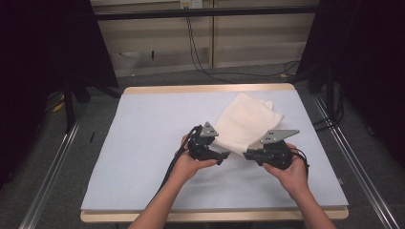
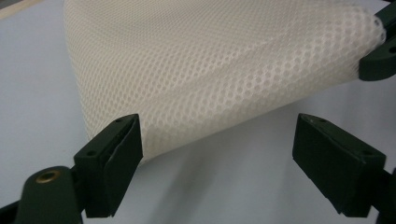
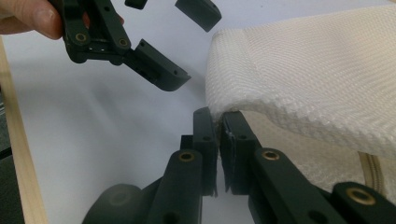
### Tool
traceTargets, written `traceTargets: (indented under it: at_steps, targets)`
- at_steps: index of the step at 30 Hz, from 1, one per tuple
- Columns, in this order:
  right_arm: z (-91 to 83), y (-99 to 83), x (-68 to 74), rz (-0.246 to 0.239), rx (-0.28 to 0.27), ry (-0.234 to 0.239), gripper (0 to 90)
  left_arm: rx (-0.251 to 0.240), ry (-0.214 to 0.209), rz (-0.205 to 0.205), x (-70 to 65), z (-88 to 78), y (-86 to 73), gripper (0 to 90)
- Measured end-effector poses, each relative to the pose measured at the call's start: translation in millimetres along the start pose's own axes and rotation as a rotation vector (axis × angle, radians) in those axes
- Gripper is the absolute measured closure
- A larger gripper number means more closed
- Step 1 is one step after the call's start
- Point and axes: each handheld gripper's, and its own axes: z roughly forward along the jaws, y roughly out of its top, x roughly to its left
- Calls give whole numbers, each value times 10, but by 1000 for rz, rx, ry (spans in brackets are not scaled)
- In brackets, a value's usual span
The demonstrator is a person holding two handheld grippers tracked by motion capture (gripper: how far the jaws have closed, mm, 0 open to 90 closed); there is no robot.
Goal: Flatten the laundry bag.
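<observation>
Near the front edge of the worktop (image 1: pixel 143 191), two hands each hold a tool. The right tool (image 3: pixel 218 122) is clenched on the near corner of a white mesh cloth (image 1: pixel 246 123) and lifts that corner a little. The left tool (image 2: pixel 217 144) is released, its jaws standing wide apart with nothing pinched, just beside the cloth's near edge. Farther back, the rest of the cloth lies flat, reaching toward the far right corner of the worktop. The step in hand looks like getting a second grip. Next, the left tool likely has to slide onto the cloth's edge and squeeze, so both can lift or fold it.
</observation>
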Motion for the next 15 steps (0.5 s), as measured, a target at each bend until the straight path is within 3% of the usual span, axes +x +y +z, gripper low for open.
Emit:
traceTargets:
  at_steps: [3,4,10,13,14,15]
  targets:
    - [14,6,-3,4,4,5,848,0,-40,18,-4,24,15,235]
    - [17,5,-1,2,3,6,848,29,-33,38,-14,23,20,263]
    - [36,3,8,1,10,2,848,-5,-31,82,-38,59,46,271]
    - [44,-9,15,5,10,6,848,5,-40,119,-48,73,62,272]
    - [48,-12,14,3,13,3,848,-9,-42,101,-66,92,59,271]
    - [54,-13,12,1,9,4,848,4,-46,114,-62,102,68,264]
